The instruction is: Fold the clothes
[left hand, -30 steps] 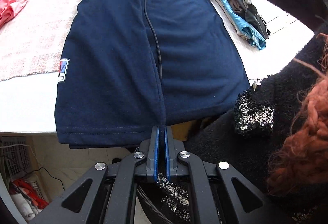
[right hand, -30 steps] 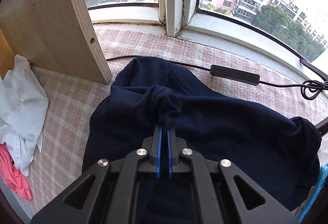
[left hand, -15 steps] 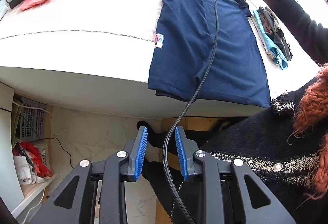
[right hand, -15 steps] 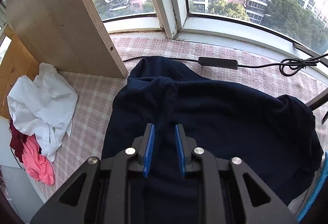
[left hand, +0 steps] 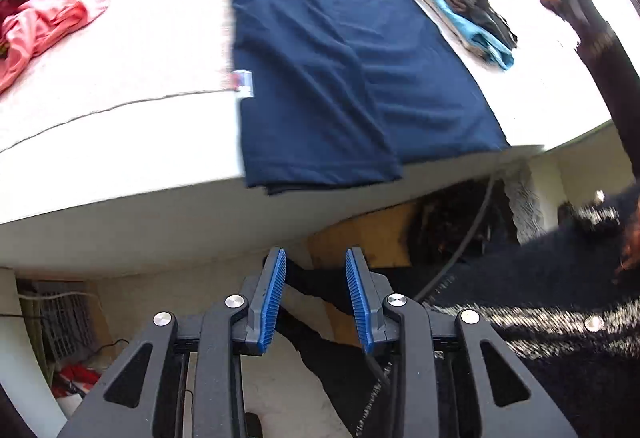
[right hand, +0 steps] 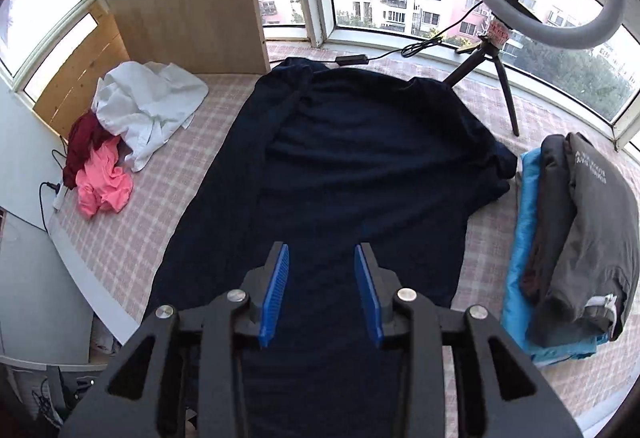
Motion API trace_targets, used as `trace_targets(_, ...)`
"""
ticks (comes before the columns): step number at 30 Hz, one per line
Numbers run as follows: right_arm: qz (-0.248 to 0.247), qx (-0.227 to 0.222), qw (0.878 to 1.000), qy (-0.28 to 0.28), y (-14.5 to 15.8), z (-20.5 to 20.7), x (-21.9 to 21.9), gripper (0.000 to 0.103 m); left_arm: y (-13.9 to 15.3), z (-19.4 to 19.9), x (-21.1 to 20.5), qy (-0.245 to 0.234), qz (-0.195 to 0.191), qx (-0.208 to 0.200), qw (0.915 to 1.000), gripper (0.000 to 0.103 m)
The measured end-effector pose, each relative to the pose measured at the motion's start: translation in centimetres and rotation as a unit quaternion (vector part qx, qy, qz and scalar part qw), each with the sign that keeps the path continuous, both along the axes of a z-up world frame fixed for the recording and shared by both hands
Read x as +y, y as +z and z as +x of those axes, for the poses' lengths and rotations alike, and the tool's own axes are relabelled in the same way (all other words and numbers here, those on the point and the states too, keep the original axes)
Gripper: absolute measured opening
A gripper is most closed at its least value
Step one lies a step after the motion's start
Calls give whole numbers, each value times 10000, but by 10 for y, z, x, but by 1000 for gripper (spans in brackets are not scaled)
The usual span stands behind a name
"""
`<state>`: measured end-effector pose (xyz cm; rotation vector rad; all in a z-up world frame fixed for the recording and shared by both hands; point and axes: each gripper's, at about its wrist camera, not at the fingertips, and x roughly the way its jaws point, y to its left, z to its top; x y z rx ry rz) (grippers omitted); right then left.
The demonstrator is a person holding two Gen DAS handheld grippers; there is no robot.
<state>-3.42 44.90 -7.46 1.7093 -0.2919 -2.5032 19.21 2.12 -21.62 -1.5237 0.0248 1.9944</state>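
Lying lengthwise on the checked tablecloth [right hand: 168,205], the navy T-shirt [right hand: 352,173] is hanging its hem over the table edge. Left gripper [left hand: 316,298] is gaping below that edge; right gripper [right hand: 320,290], likewise released, is hovering over it, folded clothes stack [right hand: 568,238] at 3 o'clock.

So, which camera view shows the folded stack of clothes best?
The right wrist view: the folded stack lies close, sharp and whole beside the navy shirt. The left wrist view shows it small, far and slightly blurred.
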Motion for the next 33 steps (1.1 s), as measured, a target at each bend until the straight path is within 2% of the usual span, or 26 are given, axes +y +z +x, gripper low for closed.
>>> trace_targets(3,-575,-466,9969,284,-55,64,-50,39,-6,-13,-6,-128,-88,302,9994,30)
trace_targets(6,-694,-761,9927,625,-97,104,-96,39,-24,-24,8,-463,-226,312,9982,30)
trace_targets(11,-1130,-928,9872,634,-125,130,-131,39,-34,-39,13,-518,-50,134,9986,30)
trace_targets(17,-886,-907,9876,926,-134,129,-161,39,-38,-42,23,-766,-211,181,9967,27)
trace_targets(21,-870,-842,9880,954,-132,118,-165,39,-39,-45,21,-704,-165,85,9973,12)
trace_targets(22,-889,-826,9880,961,-130,114,-165,39,-38,-45,20,-687,-119,96,9975,4)
trace_targets(23,-860,-793,9884,965,-128,109,-164,39,-37,-45,19,-671,-73,107,9977,2)
trace_targets(27,-618,-703,9915,903,-118,82,-153,39,-28,-38,20,-691,-29,355,9970,2)
trace_targets(33,-498,-715,9943,610,-122,36,-126,39,-25,-35,14,-432,55,314,9986,1)
